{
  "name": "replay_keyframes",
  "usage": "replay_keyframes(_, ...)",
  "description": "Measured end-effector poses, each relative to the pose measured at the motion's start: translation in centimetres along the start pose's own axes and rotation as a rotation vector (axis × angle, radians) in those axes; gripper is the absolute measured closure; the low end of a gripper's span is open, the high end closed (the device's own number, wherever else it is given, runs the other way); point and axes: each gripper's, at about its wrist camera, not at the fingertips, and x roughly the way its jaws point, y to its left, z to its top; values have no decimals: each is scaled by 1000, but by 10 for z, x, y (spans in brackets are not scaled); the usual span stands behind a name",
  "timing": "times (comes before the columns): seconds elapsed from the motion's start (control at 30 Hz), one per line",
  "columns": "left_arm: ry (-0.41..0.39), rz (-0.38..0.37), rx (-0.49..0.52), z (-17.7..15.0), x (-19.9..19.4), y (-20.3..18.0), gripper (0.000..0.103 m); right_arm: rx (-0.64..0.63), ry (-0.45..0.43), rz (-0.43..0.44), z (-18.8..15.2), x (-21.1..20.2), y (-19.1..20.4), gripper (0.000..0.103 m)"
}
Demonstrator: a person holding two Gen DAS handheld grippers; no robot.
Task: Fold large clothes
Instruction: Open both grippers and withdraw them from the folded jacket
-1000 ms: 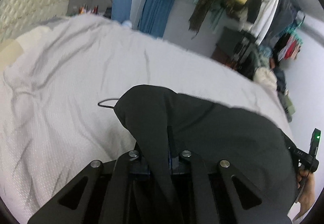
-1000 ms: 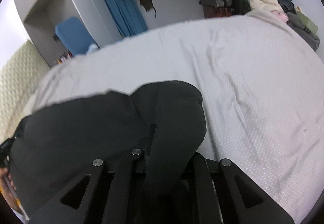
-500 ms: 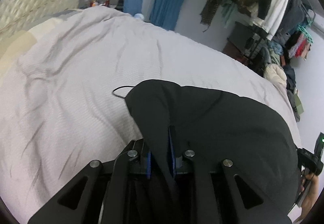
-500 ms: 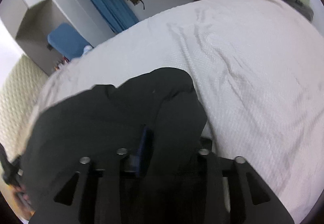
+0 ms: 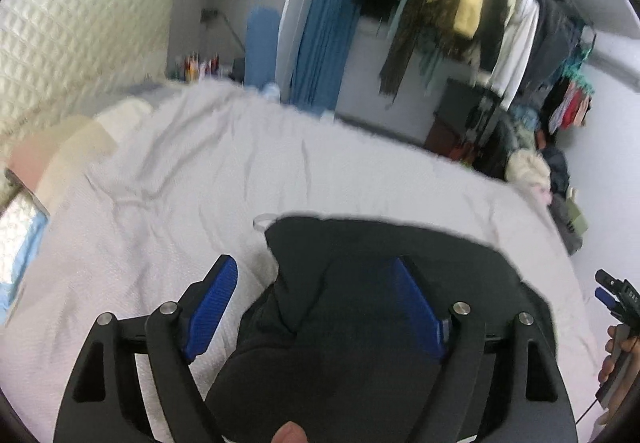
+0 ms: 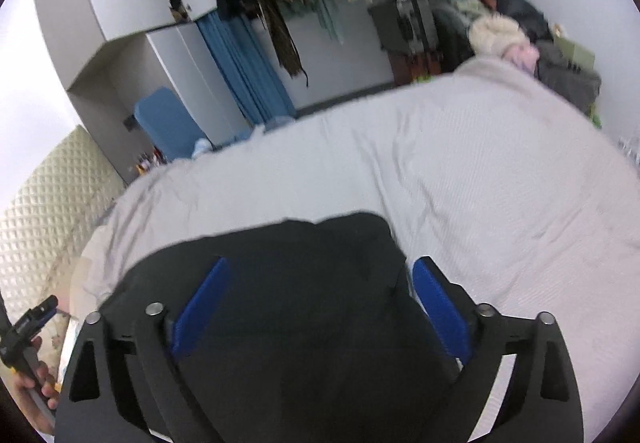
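Note:
A large black garment (image 5: 360, 283) lies folded on the white bedspread (image 5: 180, 171), near the bed's front edge. My left gripper (image 5: 316, 287) is open, its blue pads spread wide over the garment's left end. My right gripper (image 6: 320, 295) is open too, blue pads apart over the garment's right end (image 6: 300, 283). Neither holds the cloth. A thin cord loop (image 5: 262, 221) pokes out at the garment's far left corner. The right gripper's handle and a hand show at the edge of the left wrist view (image 5: 616, 303).
A padded headboard (image 5: 60, 55) and pillows (image 5: 60, 159) are on the left. A clothes rack (image 5: 460, 3) with hanging garments, a blue curtain (image 5: 320, 51) and a pile of clothes (image 5: 532, 167) stand beyond the bed. The bedspread (image 6: 480, 171) stretches wide to the right.
Both grippers were shut on the black garment and have opened, letting it drop onto the bed. Both have tilted up, so more of the room shows.

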Motion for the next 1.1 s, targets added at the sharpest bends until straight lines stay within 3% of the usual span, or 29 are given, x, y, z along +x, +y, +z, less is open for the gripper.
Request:
replay_keyframes(0.1,-53,-36,4,12,-46,-12,19,-18,-54,27,12,-41,14,0)
replay_keyframes(0.23,-99,-41,46,21,-97,-32,18,-62,-142,58,20,-97,37,0)
replay_keyframes(0.5,-172,-97,126,19,-187,-69,17,-154,-237,90,16,-172,71,0)
replay_keyframes(0.8,-245,-58,231,-14,-262,-113,16,-227,-403,128,-23,-256,94,0)
replay_keyframes(0.9,-259,-52,243,-33,-280,-125,8,-240,-437,148,-41,-274,98,0)
replay_keyframes(0.93,-259,-60,240,-37,-284,-127,0,-241,-442,154,-46,-277,98,0)
replay_keyframes(1.1,-254,-81,252,-68,-297,-139,0,-261,-457,185,-76,-285,102,0)
